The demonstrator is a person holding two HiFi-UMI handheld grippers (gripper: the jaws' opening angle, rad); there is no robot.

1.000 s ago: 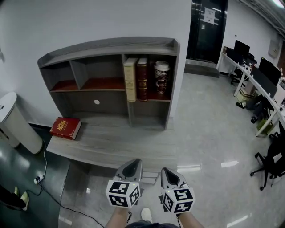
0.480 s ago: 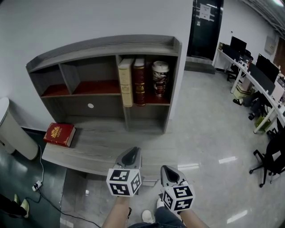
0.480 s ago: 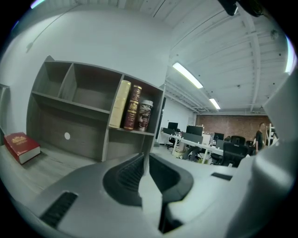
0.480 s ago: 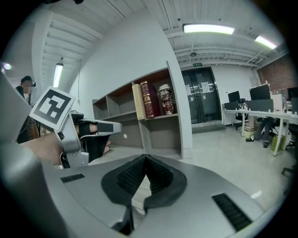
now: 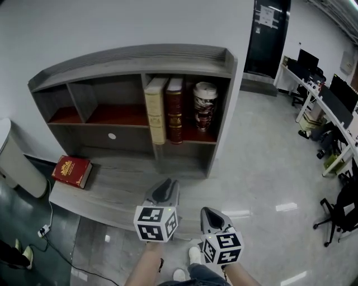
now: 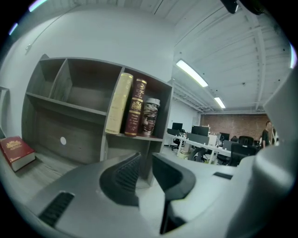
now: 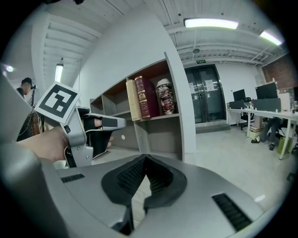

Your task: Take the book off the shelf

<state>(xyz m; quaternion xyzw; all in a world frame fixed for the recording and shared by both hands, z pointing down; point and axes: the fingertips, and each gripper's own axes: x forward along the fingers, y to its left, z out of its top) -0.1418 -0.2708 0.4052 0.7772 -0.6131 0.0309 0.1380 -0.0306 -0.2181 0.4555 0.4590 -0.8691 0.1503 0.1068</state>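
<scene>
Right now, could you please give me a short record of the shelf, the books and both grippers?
shelf: grey unit with a ledge at its foot
upper right compartment: cream book, dark red book, patterned jar, standing side by side
ledge, left end: red book lying flat
left gripper: short of the shelf, jaws slightly apart, just been opening, nothing between them
right gripper: beside the left, jaws together, empty
contact: neither gripper touches a book

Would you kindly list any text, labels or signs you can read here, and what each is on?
Nothing is legible.
Upright dark red book: gilt spine lettering, too small.
Lying red book: gold cover print, blurred.
Papers on black door: too small.
</scene>
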